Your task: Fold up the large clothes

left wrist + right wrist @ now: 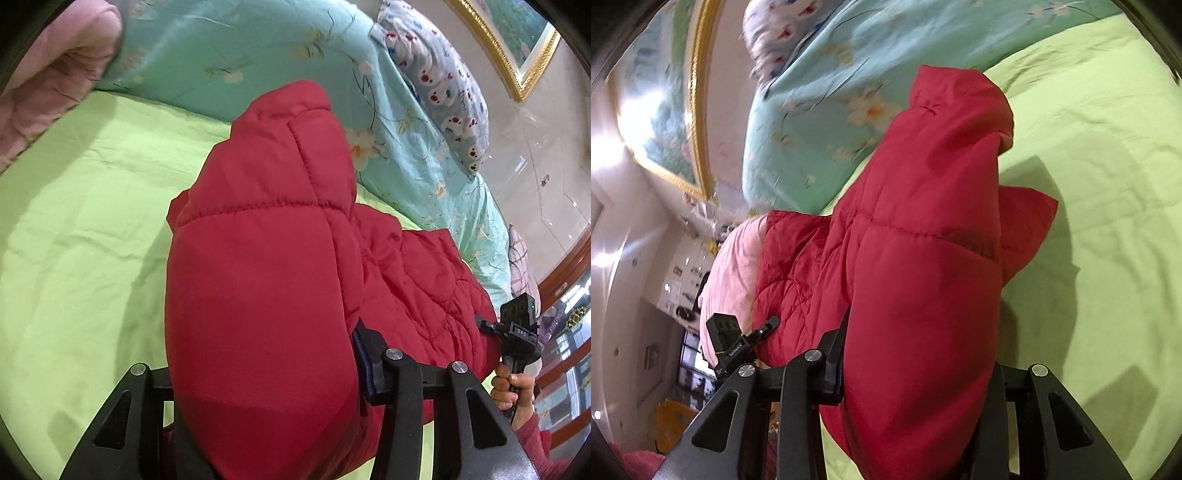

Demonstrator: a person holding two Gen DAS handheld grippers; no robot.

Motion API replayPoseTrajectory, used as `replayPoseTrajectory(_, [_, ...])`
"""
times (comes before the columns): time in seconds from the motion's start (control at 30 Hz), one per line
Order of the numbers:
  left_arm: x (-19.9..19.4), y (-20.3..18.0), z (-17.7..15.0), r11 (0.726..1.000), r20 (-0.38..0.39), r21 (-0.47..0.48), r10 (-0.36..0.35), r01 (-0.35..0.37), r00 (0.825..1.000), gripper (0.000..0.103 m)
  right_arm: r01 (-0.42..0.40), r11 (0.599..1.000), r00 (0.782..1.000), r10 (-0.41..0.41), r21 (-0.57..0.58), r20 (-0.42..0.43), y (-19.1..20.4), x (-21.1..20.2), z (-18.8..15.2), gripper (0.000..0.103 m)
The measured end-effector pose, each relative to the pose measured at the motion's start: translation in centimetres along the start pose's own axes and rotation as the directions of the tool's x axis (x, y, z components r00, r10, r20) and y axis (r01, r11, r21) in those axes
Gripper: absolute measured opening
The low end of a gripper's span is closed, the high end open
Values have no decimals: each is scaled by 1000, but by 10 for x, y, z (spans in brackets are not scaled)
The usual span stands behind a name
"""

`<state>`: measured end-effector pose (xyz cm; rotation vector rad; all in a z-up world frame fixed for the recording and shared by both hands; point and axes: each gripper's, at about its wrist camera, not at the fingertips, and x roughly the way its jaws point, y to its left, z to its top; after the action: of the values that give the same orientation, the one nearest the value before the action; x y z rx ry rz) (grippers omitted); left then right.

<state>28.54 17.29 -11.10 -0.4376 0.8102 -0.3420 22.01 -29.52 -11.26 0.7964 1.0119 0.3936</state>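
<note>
A red quilted puffer jacket (266, 258) hangs in the air above a lime green bed sheet (81, 229). My left gripper (266, 373) is shut on one thick padded edge of it; the fabric bulges between the fingers and hides the tips. My right gripper (916, 369) is shut on the other edge of the jacket (923, 266) the same way. The right gripper also shows in the left wrist view (517, 332), held in a hand at the jacket's far side. The left gripper also shows in the right wrist view (735, 343).
A turquoise floral quilt (258, 48) lies bunched along the bed's far side, with a pillow printed with bears (443, 85) on it. A pink blanket (48, 85) lies at one end. A gold-framed picture (517, 44) hangs on the wall.
</note>
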Motion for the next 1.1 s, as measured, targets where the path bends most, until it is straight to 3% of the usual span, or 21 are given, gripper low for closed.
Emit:
replayPoseTrajectory(0.2, [-6,14,-7,999,-14,-51,8,-9,1000,47,2,1000,999,-2,-12,-46,14,20,-22,37])
replayPoseTrajectory(0.5, [7,34,-22,996,-50,-83,20,-24,999,53,63,992,997,-58,108,-46,-19,29,-42,41])
replayPoseTrajectory(0.7, [3,41,-26,995,-71,-75,59,-65,996,65,112,989,993,-109,99,-40,-15,31,-46,51])
replayPoseTrajectory(0.83, [-3,40,-30,990,-68,-47,127,-130,990,82,149,985,989,-146,86,-37,-10,33,-45,55])
replayPoseTrajectory(1.0, [-7,33,-31,987,-66,-29,159,-161,985,88,193,979,981,-191,70,-29,-6,33,-44,65])
replayPoseTrajectory(1.1, [-17,28,-33,984,-64,-17,178,-179,982,90,228,972,974,-227,58,-16,1,29,-43,65])
